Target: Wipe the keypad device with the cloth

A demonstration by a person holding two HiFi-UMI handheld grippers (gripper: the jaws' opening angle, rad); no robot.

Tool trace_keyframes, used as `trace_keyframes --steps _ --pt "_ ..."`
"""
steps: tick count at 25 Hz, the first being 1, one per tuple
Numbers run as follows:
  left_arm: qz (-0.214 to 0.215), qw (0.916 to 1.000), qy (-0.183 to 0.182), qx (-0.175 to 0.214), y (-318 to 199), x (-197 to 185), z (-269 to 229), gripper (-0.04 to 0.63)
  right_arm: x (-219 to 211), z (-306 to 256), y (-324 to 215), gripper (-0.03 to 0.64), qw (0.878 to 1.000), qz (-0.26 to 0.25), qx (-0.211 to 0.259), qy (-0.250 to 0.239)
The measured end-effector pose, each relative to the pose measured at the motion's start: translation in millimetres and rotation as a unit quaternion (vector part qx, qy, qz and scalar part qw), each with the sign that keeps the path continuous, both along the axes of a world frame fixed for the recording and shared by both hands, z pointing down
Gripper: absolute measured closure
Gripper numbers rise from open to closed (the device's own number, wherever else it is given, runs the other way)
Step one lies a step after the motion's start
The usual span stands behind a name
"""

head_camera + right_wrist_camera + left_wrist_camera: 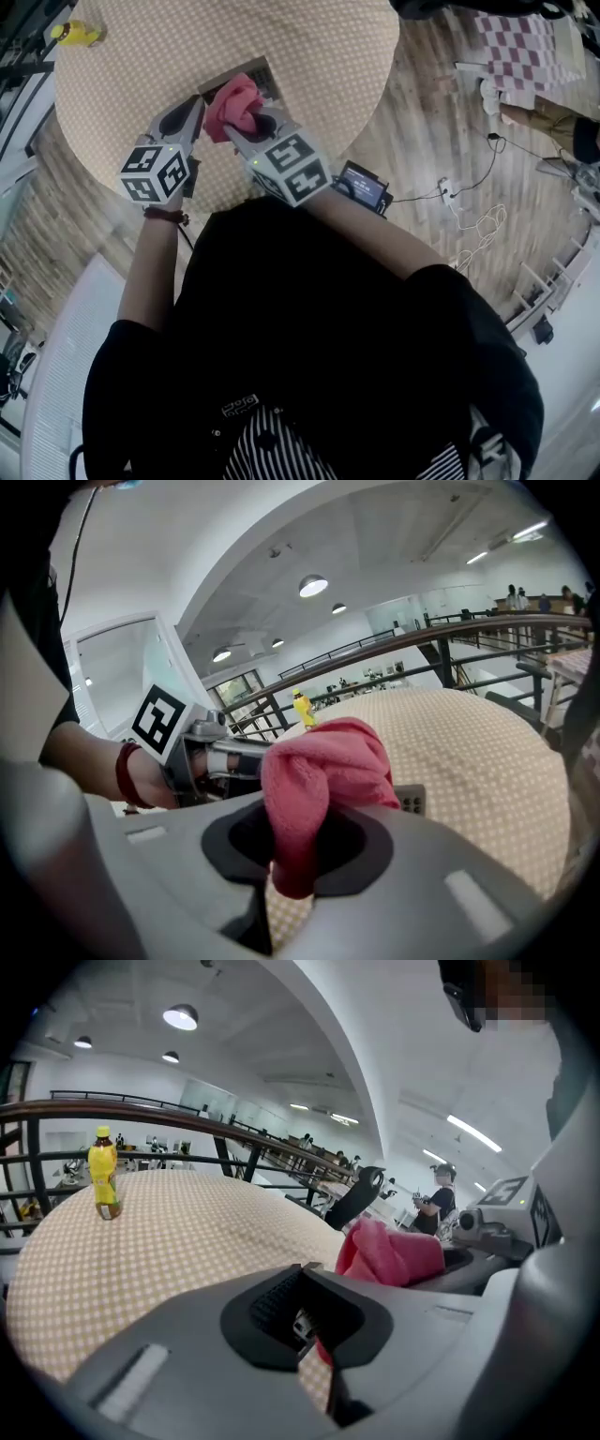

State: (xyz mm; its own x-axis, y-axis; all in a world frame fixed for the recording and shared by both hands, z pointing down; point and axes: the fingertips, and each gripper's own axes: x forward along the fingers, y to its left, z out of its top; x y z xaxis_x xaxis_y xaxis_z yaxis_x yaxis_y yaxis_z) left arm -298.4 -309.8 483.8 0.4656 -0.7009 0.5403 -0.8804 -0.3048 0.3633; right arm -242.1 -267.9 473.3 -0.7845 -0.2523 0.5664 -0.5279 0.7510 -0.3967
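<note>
R tool (291, 860) pinching cloth (323, 766); L tool (314, 1335) pressed shut; keypad device (263, 79) mid table (328, 56), room around.

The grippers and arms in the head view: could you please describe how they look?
Both the left gripper and right gripper have grey jaws with black ribbed pads, each carrying a cube of black-and-white square markers. The person wears a black short-sleeved top and a red band on the left wrist.
</note>
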Motion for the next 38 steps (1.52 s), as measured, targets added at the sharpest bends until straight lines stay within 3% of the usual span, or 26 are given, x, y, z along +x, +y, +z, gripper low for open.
trace_keyframes --steps 7,12,23,29,38 --pt "0.079 0.9941 -0.058 -0.047 -21 -1 42 0.594 -3 38 -1 0.541 0.999 -0.009 -0.015 0.03" --pt "0.11 0.9888 -0.093 -0.04 -37 10 57 0.594 -7 56 -12 0.541 0.999 0.0 -0.024 0.034" --pt "0.117 0.9863 -0.069 -0.093 -38 16 83 0.594 -13 77 -19 0.541 0.998 -0.007 -0.037 0.046" --pt "0.116 0.9873 -0.061 -0.091 -41 12 86 0.594 -26 79 -29 0.541 0.998 -0.003 -0.019 0.052" --pt "0.114 0.9874 -0.067 -0.088 -41 13 87 0.594 -27 89 -39 0.541 0.998 0.005 -0.03 0.054"
